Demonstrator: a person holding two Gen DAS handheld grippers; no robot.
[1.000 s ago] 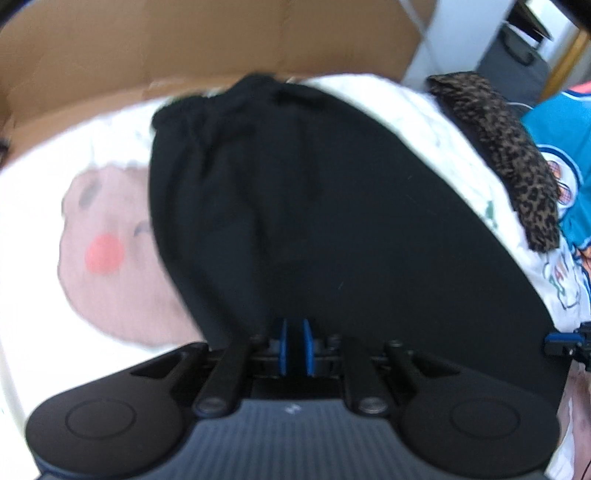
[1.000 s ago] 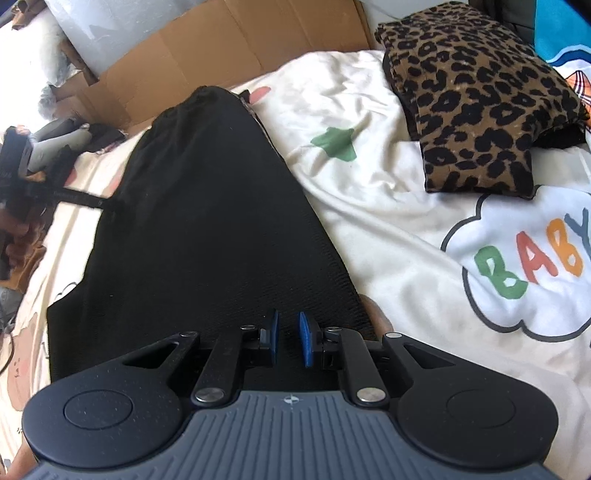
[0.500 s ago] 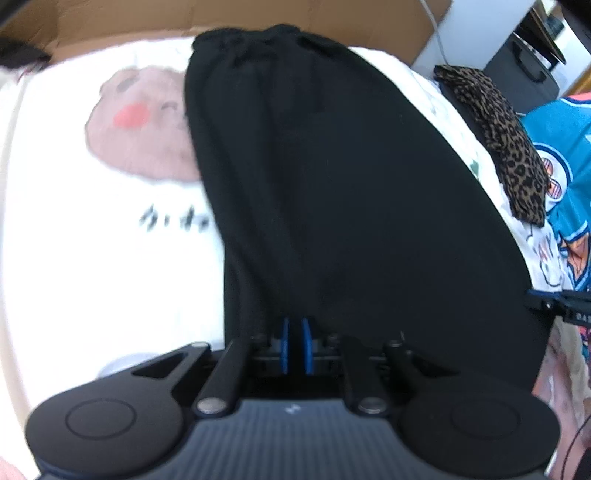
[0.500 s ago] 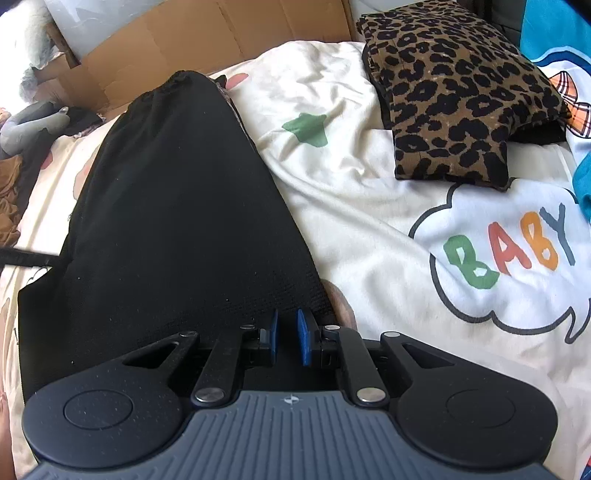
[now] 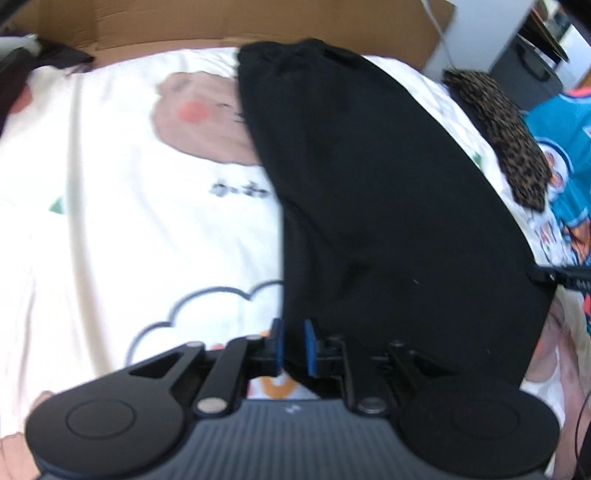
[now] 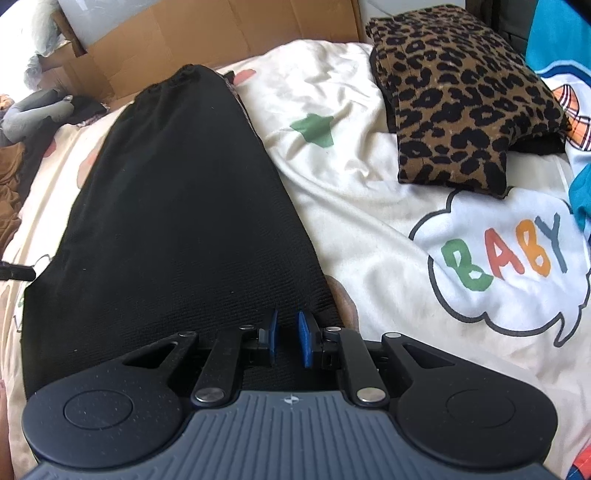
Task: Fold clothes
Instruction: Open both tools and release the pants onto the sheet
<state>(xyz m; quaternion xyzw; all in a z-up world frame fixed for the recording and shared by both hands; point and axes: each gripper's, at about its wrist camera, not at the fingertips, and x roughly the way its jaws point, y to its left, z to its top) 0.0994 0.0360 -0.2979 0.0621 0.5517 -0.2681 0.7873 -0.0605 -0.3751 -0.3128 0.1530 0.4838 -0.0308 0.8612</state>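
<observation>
A long black garment (image 5: 369, 203) lies stretched lengthwise on the cream printed bed sheet (image 5: 129, 221), its gathered waistband at the far end by the cardboard. My left gripper (image 5: 292, 343) is shut on the near hem's left corner, with black cloth between the blue pads. In the right wrist view the same garment (image 6: 177, 203) runs away from me, and my right gripper (image 6: 286, 339) is shut on the near hem's right corner. The right gripper's tip (image 5: 565, 277) shows at the left view's right edge. The near hem is hidden under both gripper bodies.
A folded leopard-print garment (image 6: 461, 96) lies on the sheet to the right of the black one. Teal clothing (image 6: 561, 33) sits beyond it. Cardboard (image 6: 221, 40) stands along the bed's far side. A grey soft toy (image 6: 33, 110) and brown cloth are at the far left.
Both grippers have drawn the hem back toward me, and the garment now lies longer and flatter. The left view has swung, showing more sheet on the left and a cloud print beneath.
</observation>
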